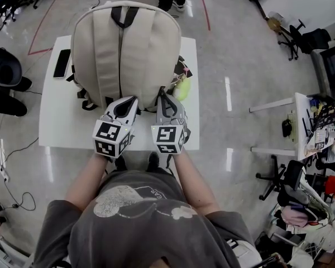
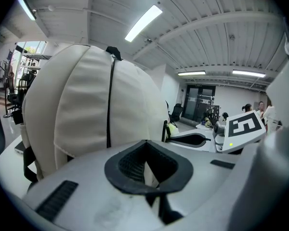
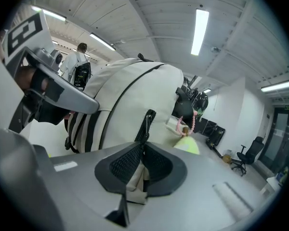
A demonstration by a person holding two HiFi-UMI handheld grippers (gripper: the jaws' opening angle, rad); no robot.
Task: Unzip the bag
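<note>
White table (image 1: 51,121) bears a beige, black-zipped backpack (image 1: 142,54).

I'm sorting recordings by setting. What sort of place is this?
Most likely an open-plan office or lab workspace: black office chairs stand on a polished floor, a cluttered desk sits at the right, and long strip lights hang overhead.

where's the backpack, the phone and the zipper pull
backpack (image 1: 139,49), head view, on its pale back panel
phone (image 1: 62,63), head view, middle of its dark screen
zipper pull (image 3: 147,121), right gripper view, on the black tab
</note>
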